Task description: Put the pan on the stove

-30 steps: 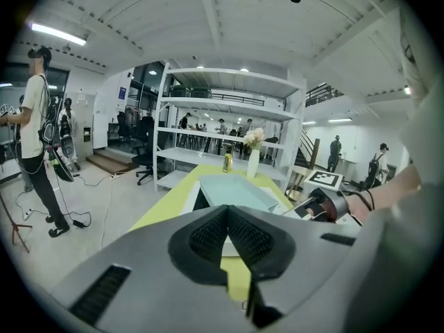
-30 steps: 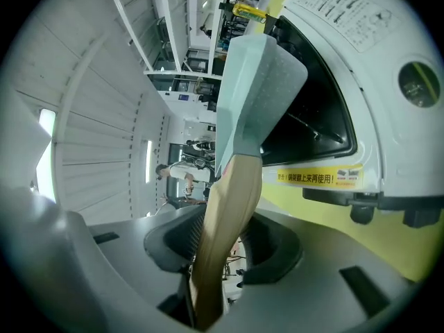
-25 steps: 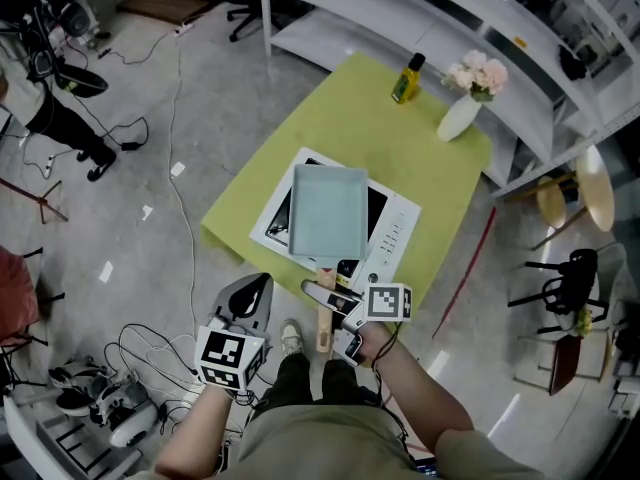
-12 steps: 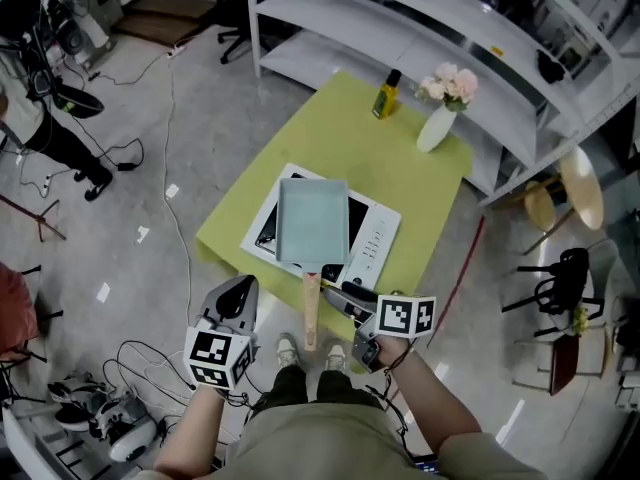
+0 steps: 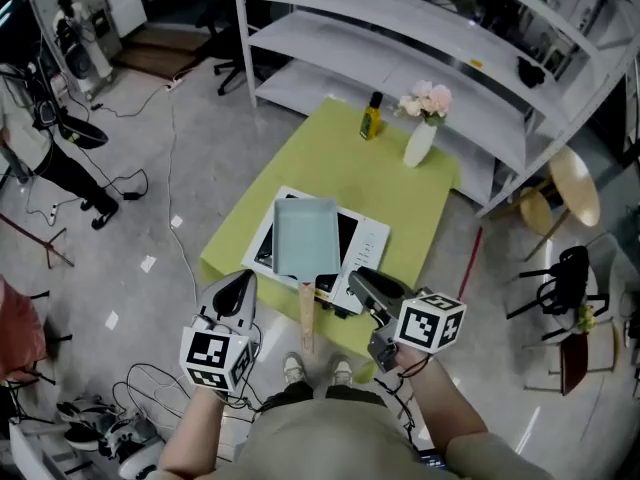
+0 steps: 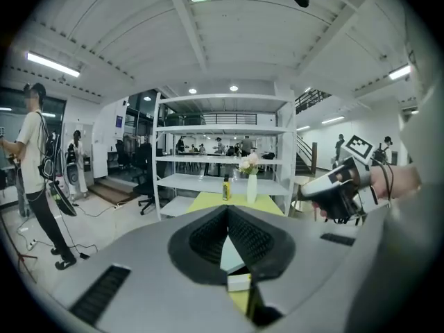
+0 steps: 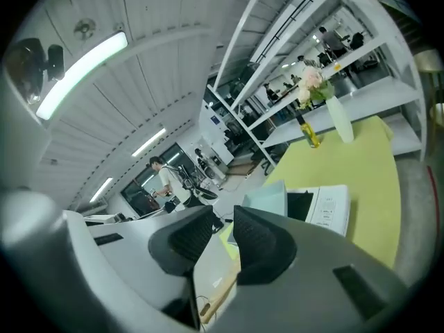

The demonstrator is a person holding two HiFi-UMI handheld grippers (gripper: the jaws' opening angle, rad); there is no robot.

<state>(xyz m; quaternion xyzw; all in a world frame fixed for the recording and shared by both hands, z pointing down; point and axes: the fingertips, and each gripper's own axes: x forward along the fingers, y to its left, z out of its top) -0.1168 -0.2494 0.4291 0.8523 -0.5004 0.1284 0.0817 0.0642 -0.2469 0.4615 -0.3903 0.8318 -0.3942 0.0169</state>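
A pale blue rectangular pan point(image 5: 305, 234) sits on the white stove point(image 5: 366, 246) on the yellow-green table point(image 5: 345, 158). Its wooden handle point(image 5: 306, 314) juts past the table's near edge. My right gripper point(image 5: 360, 280) hangs just right of the handle, apart from it. Its jaws have just been closing and stand narrowly open with nothing between them. The right gripper view shows the right gripper point(image 7: 223, 222) above the handle point(image 7: 222, 298), with the pan point(image 7: 267, 198) and stove point(image 7: 326, 210) beyond. My left gripper point(image 5: 236, 290) is shut and empty, left of the handle; the left gripper point(image 6: 227, 214) points toward the table.
A yellow bottle point(image 5: 371, 116) and a white vase with flowers point(image 5: 420, 138) stand at the table's far edge. White shelving point(image 5: 400, 48) runs behind the table. Cables point(image 5: 150, 383) lie on the floor at left, chairs point(image 5: 570, 268) stand at right, and a person point(image 5: 40, 138) stands far left.
My right gripper has come away from the pan's handle, moved right and up, and rolled. The left gripper has risen a little. The pan stays on the stove.
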